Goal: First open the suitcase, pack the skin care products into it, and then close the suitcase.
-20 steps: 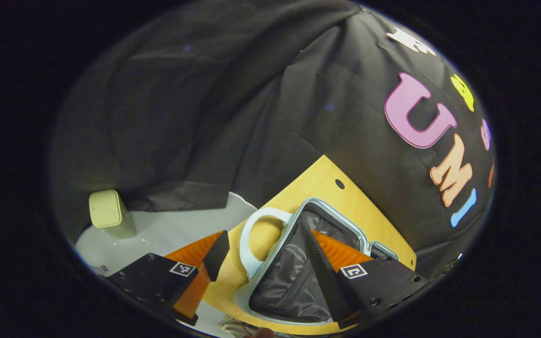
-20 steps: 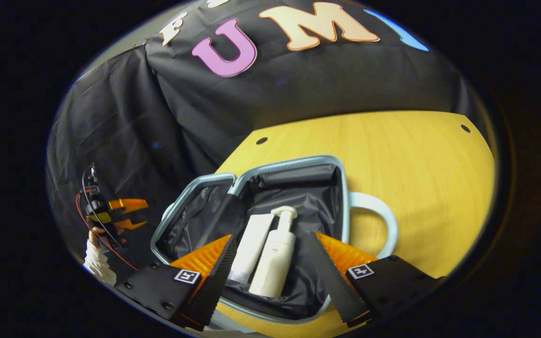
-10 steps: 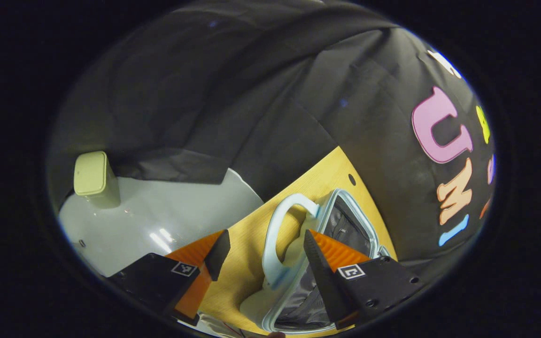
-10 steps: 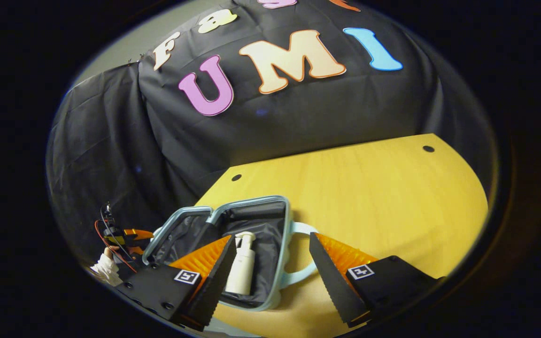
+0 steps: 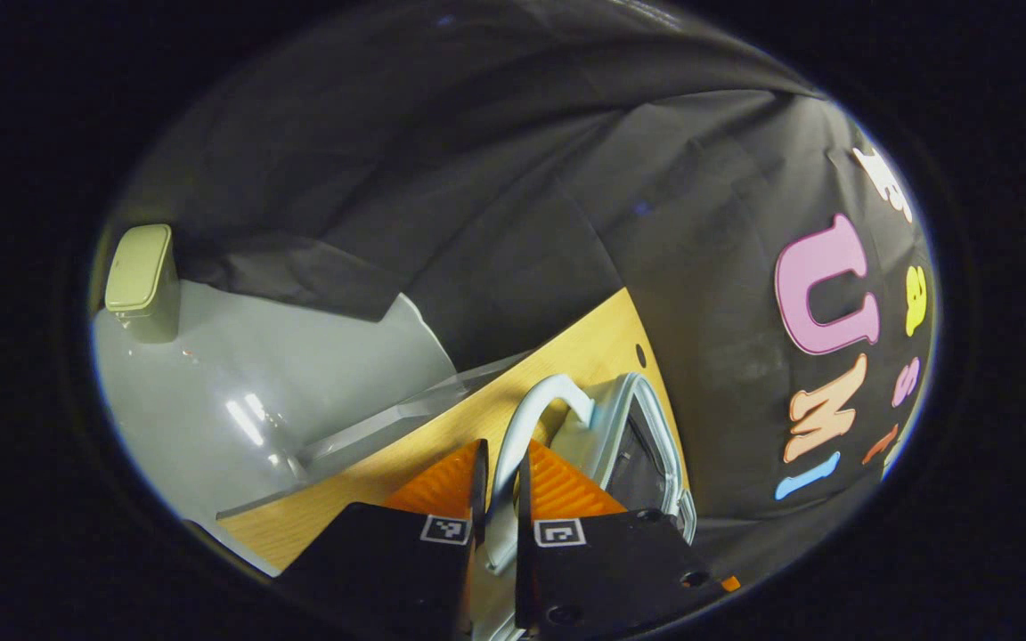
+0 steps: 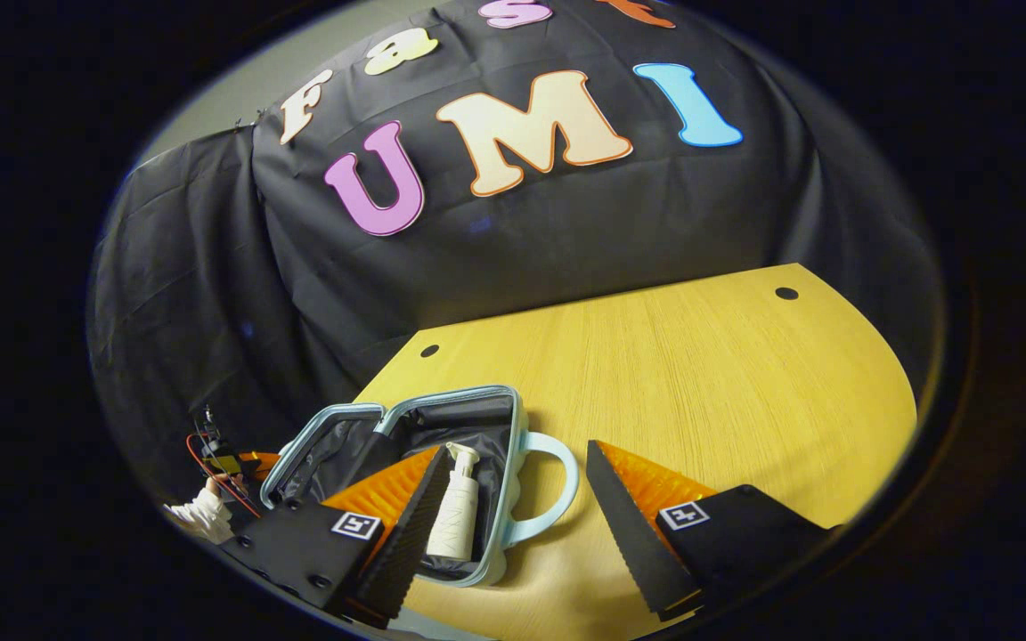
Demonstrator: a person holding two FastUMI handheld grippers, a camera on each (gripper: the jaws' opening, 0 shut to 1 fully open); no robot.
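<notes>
Your left gripper (image 5: 500, 485) has its two orange fingers drawn almost together on the pale blue handle (image 5: 531, 414) of the suitcase (image 5: 647, 436), with the handle's thin loop running up between them. Half a second ago those fingers stood wide apart around the handle; now they pinch it. Just past it you see the suitcase's open rim and dark lining, lying on the wooden table (image 5: 388, 463). Off to the left, on the grey floor (image 5: 237, 374), one cream bin (image 5: 141, 280) stands well apart from everything.

Your right gripper (image 6: 513, 499) is spread wide and holds nothing. Its left finger (image 6: 397, 499) covers part of the open suitcase (image 6: 406, 445), so you can count only one white pump bottle (image 6: 455, 516) lying inside the near half; a second ago a white tube lay beside it, and whether it is there now you cannot tell. The other handle (image 6: 549, 485) sticks out between your fingers over the table (image 6: 700, 374). Far left, a gloved hand (image 6: 197, 512) holds your left gripper (image 6: 246, 463) beside the suitcase's far half. The suitcase looks smaller and lower than a second ago.
</notes>
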